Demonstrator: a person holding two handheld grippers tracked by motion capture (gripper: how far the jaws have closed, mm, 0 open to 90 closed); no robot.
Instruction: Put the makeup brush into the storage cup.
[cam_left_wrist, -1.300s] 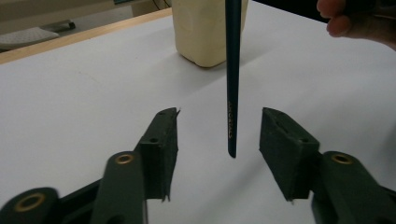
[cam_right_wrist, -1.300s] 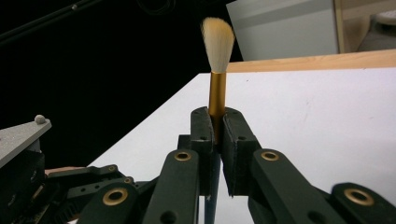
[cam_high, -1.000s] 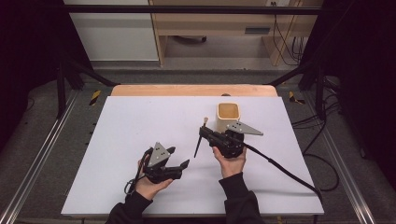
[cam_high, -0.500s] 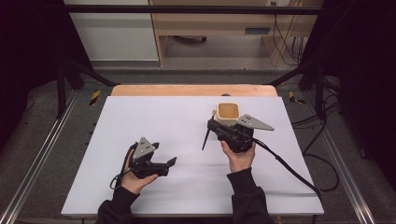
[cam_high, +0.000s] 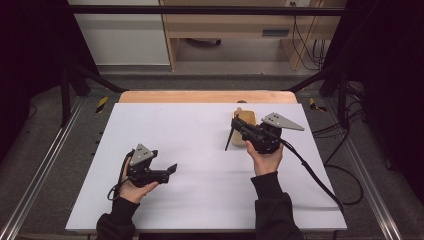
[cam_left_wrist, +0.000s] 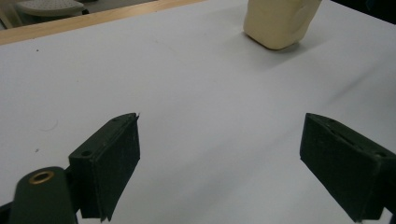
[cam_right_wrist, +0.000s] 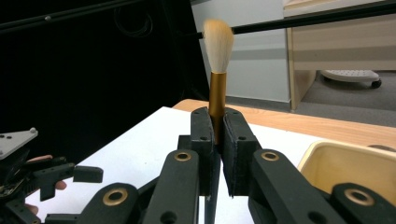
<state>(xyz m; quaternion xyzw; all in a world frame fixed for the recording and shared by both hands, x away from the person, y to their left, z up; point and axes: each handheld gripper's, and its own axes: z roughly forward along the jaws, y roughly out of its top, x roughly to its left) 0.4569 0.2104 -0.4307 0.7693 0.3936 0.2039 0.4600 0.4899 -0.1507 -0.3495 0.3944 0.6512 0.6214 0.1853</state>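
The brush (cam_right_wrist: 217, 70) sits clamped in my right hand-held gripper (cam_right_wrist: 216, 140): the pads close on its gold ferrule, the pale bristle tuft stands above the jaws, and the dark handle runs down below them. From the high view the brush (cam_high: 229, 140) hangs slanted in the air above the table's (cam_high: 200, 125) right half, its thin handle end pointing down toward the white surface without touching it. My right hand-held gripper (cam_high: 239, 124) is lifted off the table, over the near side of the box (cam_high: 246, 120), which stands toward the far right corner. In the right gripper view the box's cream rim (cam_right_wrist: 345, 158) shows just beside and below the jaws.

My left hand-held gripper (cam_high: 172, 169) is near the table's front left, well apart from the brush. Its jaws have just been opening and now stand wide with nothing between them; the left gripper view shows bare white table between the two pads, and the box (cam_left_wrist: 280, 23) far off ahead. My left hand (cam_high: 132, 187) holds it low over the surface.
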